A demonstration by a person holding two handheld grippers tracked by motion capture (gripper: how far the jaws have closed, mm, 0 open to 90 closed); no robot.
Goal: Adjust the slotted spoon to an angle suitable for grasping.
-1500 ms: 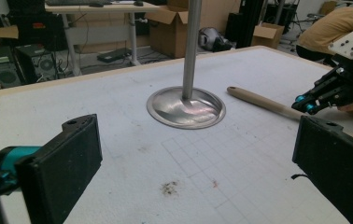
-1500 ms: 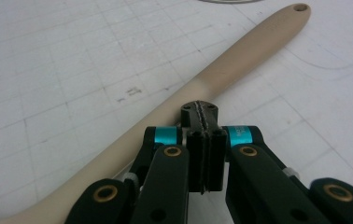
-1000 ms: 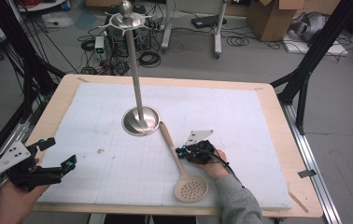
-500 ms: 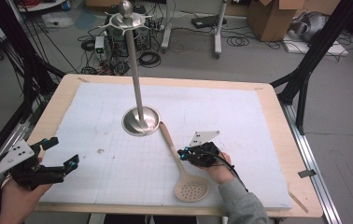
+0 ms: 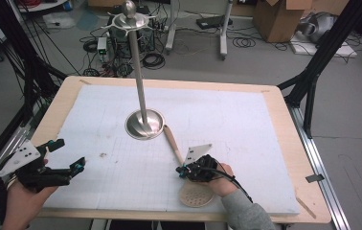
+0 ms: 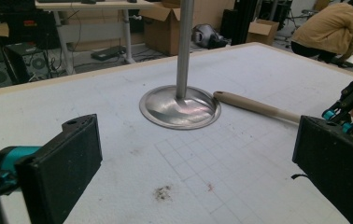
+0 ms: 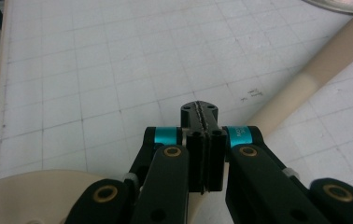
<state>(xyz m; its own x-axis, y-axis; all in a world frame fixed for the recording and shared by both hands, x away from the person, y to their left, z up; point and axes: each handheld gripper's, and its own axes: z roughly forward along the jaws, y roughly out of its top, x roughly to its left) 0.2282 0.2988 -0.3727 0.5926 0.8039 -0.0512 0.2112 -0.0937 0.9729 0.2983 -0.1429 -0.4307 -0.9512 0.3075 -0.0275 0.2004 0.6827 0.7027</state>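
I see my right gripper (image 5: 183,171) low over the white mat (image 5: 246,124), near the front edge of the table (image 5: 284,120); its two jaws are pressed flat together with nothing between them, as the right gripper view (image 7: 202,114) shows plainly; it sits right over the spoon with holes (image 5: 188,182), just where the long handle meets the round flat end; I cannot tell if it touches the spoon. The spoon lies flat on the mat; its round end points to the front edge, and the tip of its handle lies just beside the shiny round foot of the metal stand (image 5: 143,123); in the left gripper view the handle (image 6: 254,106) comes right up to that foot (image 6: 180,106). The stand's thin pole goes straight up from the middle of the foot. My left gripper (image 5: 69,155) is far off at the left side of the mat; its jaws are spread wide and hold nothing; it points across the mat toward the stand.
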